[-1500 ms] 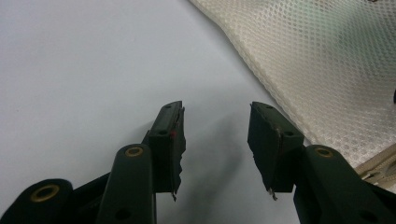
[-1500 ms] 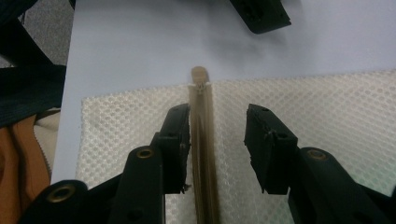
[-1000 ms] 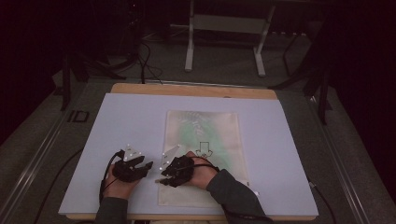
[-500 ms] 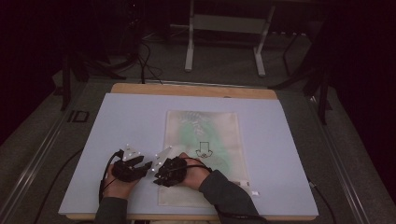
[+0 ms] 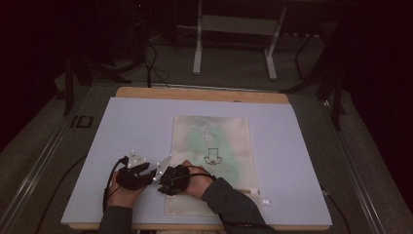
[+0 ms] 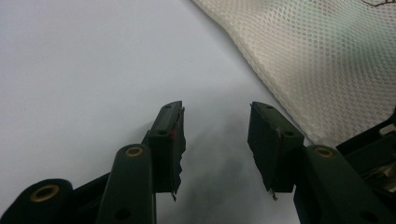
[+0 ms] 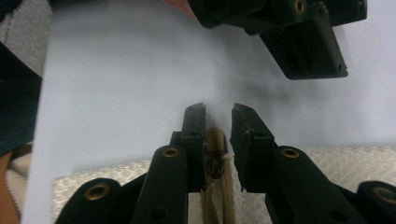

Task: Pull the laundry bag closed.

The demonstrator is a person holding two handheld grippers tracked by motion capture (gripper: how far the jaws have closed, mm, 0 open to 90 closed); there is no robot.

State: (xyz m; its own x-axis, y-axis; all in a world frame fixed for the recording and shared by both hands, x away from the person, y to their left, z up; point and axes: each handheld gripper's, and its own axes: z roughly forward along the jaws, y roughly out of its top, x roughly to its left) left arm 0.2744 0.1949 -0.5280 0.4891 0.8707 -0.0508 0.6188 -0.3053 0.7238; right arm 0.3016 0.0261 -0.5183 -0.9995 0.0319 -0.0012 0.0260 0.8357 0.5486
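From above, your left gripper (image 5: 139, 168) and right gripper (image 5: 168, 178) sit side by side at the table's (image 5: 292, 161) six o'clock edge, at the lower left corner of a flat mesh bag (image 5: 214, 156).

Left gripper view: jaws apart over bare table, holding nothing; the bag's edge runs toward two o'clock.

Right gripper view: its jaws have just been closing on the bag's tan zipper pull (image 7: 214, 154), a narrow gap still at one side.

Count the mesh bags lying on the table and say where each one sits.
1. The mesh bag lies flat on the table, slightly right of centre, its near left corner by the right gripper.
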